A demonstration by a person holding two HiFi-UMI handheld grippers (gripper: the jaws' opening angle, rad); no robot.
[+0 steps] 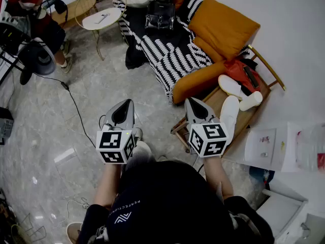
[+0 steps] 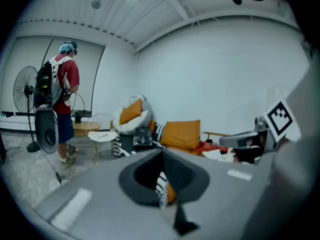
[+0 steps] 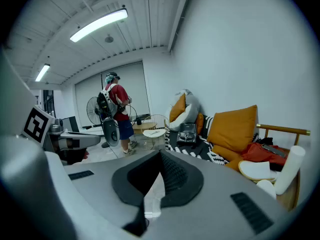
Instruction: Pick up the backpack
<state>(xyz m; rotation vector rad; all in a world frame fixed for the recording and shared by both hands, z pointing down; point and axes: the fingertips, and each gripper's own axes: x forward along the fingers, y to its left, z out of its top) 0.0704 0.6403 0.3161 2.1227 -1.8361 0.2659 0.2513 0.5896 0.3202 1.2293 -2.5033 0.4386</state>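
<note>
No contact yet with the backpack [image 1: 160, 14]: well ahead on the sofa [image 1: 200, 80], upright on the black-and-white blanket [image 1: 172, 55], left of the orange cushion [image 1: 223, 27]. Looks small, dark and boxy with a glossy front. Probably light and soft-walled, likely to sag and swing once lifted. Best taken by a top loop or a shoulder strap rather than the slick face, though too small here to make out either. Nothing fragile about it, by the look.

At left, holds the left gripper [image 1: 124, 108] out in front above the pale floor [image 1: 61, 116], nosed a little below level, with the forearm straight behind it. Shut tight, with nothing between the jaws; only a far-off glimpse of blanket and orange cushion through their notch in the left gripper view.

At right, carries the right gripper [image 1: 195, 108] alongside in much the same pose, tipped slightly down, near the corner of a wooden bench [image 1: 251, 117] but apart from it. Closed too and empty, with only floor past the jaws. Calls for a walk forward and opened jaws before any grasp.
</note>
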